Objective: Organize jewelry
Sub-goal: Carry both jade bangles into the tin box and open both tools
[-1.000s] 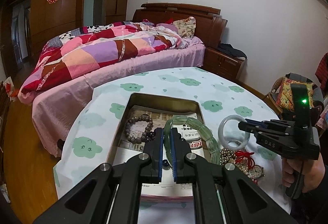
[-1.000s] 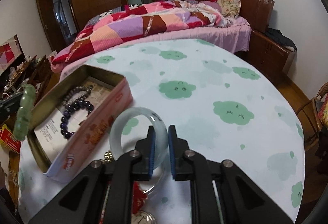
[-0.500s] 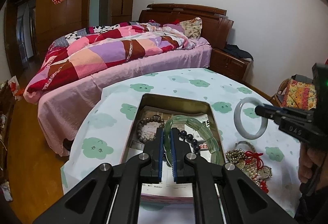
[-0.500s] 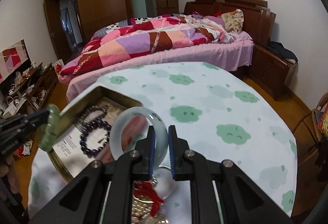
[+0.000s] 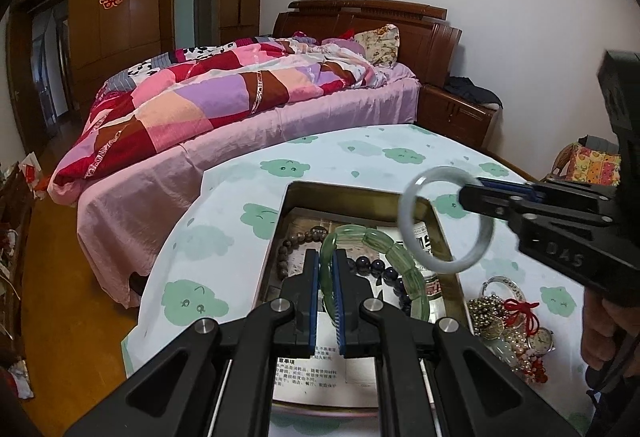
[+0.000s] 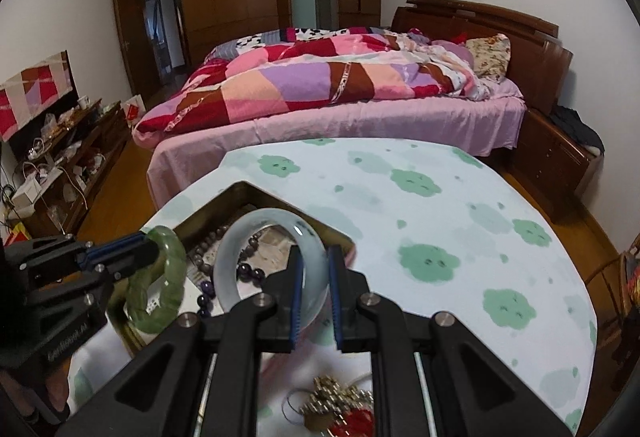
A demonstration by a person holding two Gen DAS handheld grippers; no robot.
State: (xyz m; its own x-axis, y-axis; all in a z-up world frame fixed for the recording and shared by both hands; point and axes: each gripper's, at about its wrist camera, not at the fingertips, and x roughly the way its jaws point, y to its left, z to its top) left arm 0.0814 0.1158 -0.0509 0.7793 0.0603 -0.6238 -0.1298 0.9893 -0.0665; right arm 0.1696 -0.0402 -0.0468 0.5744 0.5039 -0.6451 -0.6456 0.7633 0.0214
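In the left wrist view, the left gripper [image 5: 327, 279] was closed tight on the green bangle [image 5: 380, 261]. It pinched the near side of the ring, so the rest of the bangle stuck out over the tin [image 5: 448, 237]. That looked like a good way to hold it, because the ring could drop flat into the tin when let go. Inside the tin lay a brown bead bracelet [image 5: 292, 249], a dark bead bracelet [image 5: 384, 273] and some printed paper [image 5: 308, 373]. The right gripper [image 5: 470, 193] came in from the right side. It held the pale bangle [image 5: 444, 219] by its edge, up in the air over the far right corner of the tin. On the worktop [image 5: 224, 233] just right of the tin sat a pile of jewelry [image 5: 508, 321] with gold beads, red string and a small watch. It was not sorted yet.

In the right wrist view, the right gripper [image 6: 314, 287] was nearly closed, and its blue pads pressed on both sides of the pale bangle [image 6: 232, 261]. The ring stood up on its edge, so you could see the beads in the tin [image 6: 240, 193] through it. The left gripper [image 6: 150, 247] reached in from the left with the green bangle [image 6: 160, 281] clamped in it. Both bangles hung over the tin, near each other but not touching. I think both were about to go in the tin. The pile [image 6: 332, 405] showed at the bottom, under the gripper
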